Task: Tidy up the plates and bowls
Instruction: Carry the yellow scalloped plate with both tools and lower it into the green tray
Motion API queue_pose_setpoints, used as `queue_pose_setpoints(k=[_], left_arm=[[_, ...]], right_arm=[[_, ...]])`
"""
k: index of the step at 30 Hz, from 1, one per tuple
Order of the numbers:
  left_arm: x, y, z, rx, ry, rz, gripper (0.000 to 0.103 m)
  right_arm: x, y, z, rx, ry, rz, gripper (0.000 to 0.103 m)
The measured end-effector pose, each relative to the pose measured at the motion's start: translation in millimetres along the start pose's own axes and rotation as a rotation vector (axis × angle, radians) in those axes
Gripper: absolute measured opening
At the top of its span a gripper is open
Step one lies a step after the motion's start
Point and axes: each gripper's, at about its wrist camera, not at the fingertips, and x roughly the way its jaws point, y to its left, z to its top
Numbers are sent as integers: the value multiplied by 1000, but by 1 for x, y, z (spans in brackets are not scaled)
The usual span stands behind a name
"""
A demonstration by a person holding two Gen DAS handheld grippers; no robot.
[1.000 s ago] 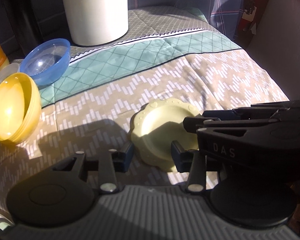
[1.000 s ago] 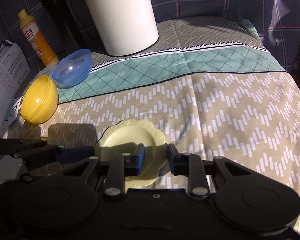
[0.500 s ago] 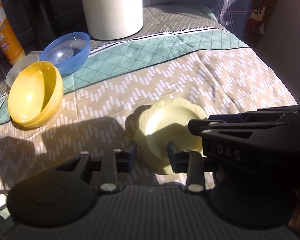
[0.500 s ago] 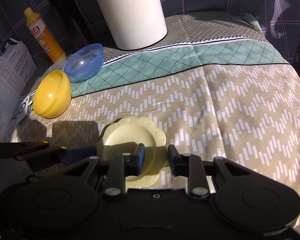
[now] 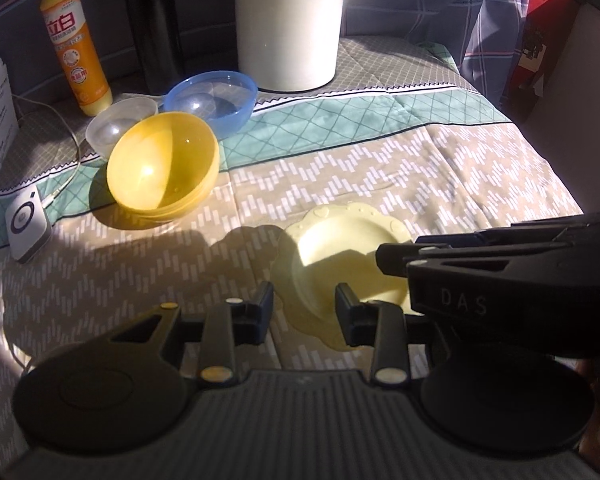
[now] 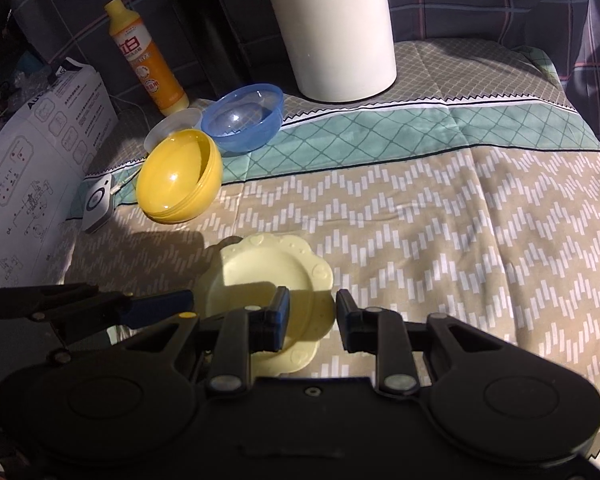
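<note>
Plates and bowls sit in two groups on the patterned cloth (image 6: pixel 440 208). Pale yellow plate (image 6: pixel 268 268) lies flat near the front edge, half in shadow. Further back and left: yellow bowl (image 6: pixel 178 176) tipped on its side, blue bowl (image 6: pixel 244 118) upright beside it, clear bowl (image 5: pixel 120 122) tucked behind both. Dish soap bottle (image 5: pixel 76 44), white canister (image 6: pixel 332 28) and a small white device (image 5: pixel 26 220) with a cable stand around them.

Left gripper (image 5: pixel 304 304) hovers over the near rim of the plate, jaws apart, holding nothing. Right gripper (image 6: pixel 310 320) does the same from the other side, jaws apart, its left finger over the plate's rim; whether it touches cannot be told.

Risks, as judged: both grippers crowd the same plate and could knock together. The plate lies flat on soft cloth, so a finger may pinch fabric with the rim or push the plate along instead of getting under it. The tipped yellow bowl looks free to roll if the cloth is tugged, and it sits close to the blue bowl and the cable.

Against the earlier frames: both views now take in more of the table, with the soap bottle and device fully in sight from the left, so both grippers have drawn back and up somewhat. Plate and bowls appear unmoved. Jaw gaps look about the same.
</note>
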Motion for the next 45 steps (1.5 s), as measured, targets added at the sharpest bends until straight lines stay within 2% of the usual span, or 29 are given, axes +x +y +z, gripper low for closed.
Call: queue_pose_setpoints(k=[14, 21, 32, 45], left_arm=[[-58, 99, -68, -160, 10, 93, 33], [-70, 133, -101, -234, 33, 113, 33], [-74, 156, -128, -299, 61, 106, 33], [-67, 160, -132, -312, 69, 89, 33]], right_arm=[[11, 127, -23, -175, 97, 120, 26], [25, 171, -37, -252, 167, 152, 26], [36, 202, -54, -308, 233, 155, 26], [48, 202, -56, -307, 253, 150, 26]])
